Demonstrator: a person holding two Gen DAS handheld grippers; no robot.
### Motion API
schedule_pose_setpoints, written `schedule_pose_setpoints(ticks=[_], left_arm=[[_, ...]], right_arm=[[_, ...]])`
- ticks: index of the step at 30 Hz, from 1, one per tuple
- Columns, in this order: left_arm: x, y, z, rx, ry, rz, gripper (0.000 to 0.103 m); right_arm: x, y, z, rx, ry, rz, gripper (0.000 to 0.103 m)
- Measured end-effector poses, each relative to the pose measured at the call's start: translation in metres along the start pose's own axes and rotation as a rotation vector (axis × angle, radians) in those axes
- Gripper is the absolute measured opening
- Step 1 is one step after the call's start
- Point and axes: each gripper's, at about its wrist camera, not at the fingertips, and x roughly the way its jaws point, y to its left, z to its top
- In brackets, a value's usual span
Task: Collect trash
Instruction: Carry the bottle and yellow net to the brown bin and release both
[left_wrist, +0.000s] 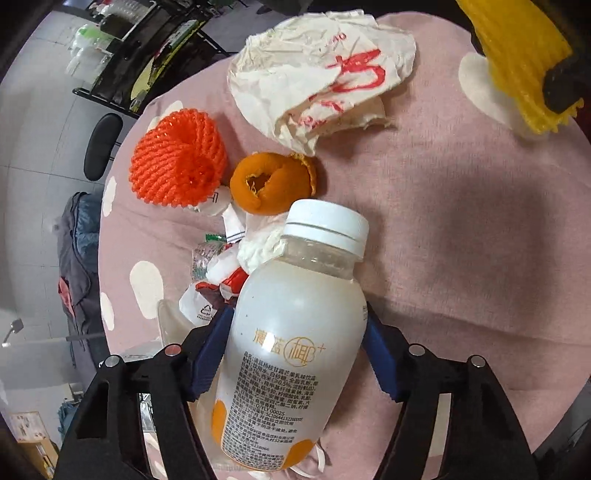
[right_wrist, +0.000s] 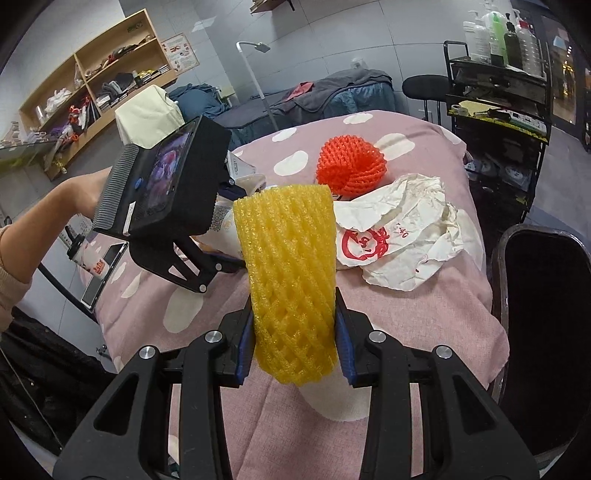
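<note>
A milky plastic bottle (left_wrist: 295, 332) with a white cap lies tilted between the blue pads of my left gripper (left_wrist: 297, 314), which press on both its sides. Beyond it on the pink dotted cloth (left_wrist: 461, 221) lie an orange peel (left_wrist: 266, 184), an orange foam net (left_wrist: 177, 158), small wrappers (left_wrist: 221, 273) and a crumpled white paper bag (left_wrist: 317, 74) with red print. My right gripper (right_wrist: 293, 306) is shut on a yellow foam net sleeve (right_wrist: 288, 266), held above the cloth. The left gripper's body (right_wrist: 166, 184) hides the bottle in the right wrist view.
A person's forearm (right_wrist: 37, 229) reaches in from the left. A cup and a tablet (right_wrist: 99, 266) sit at the table's left edge. A dark chair (right_wrist: 539, 314) stands close on the right. Behind are a black cart (right_wrist: 495, 99) with bottles, a stool (right_wrist: 424, 86) and wooden shelves (right_wrist: 92, 74).
</note>
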Motion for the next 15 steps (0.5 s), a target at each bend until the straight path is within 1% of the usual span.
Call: schedule_pose_setpoints(ticks=[3,5,6,8,9,11,13,15], left_arm=[[-0.007,0.004,-0.001,-0.059,-0.03,-0.014,0.064],[-0.012,0.0,-0.004,-0.074,-0.06,0.001,0.064],[-0.018,-0.001,-0.006,-0.1,-0.09,0.01,0.064],[-0.027,-0.001,-0.006,-0.157,-0.152,0.005,0.064],[-0.037,0.0,-0.009,-0.204,-0.195,0.009,0.064],[-0.048,0.001,-0.011,-0.277,-0.256,0.027,0.064],[-0.064,-0.001,-0.015,-0.364,-0.337,0.026,0.064],[-0.076,-0.005,-0.018,-0.441,-0.415,0.01,0.064]], right_arm=[[-0.005,-0.005,-0.003,0.014,-0.007,-0.001,0.038],[-0.008,-0.01,-0.005,0.022,-0.019,0.0,0.038],[-0.011,-0.013,-0.005,0.027,-0.028,-0.003,0.038],[-0.014,-0.019,-0.005,0.041,-0.042,-0.002,0.038],[-0.016,-0.022,-0.006,0.052,-0.05,-0.001,0.038],[-0.02,-0.029,-0.007,0.069,-0.06,0.001,0.038],[-0.024,-0.036,-0.009,0.082,-0.076,-0.002,0.038],[-0.028,-0.043,-0.011,0.098,-0.088,-0.007,0.038]])
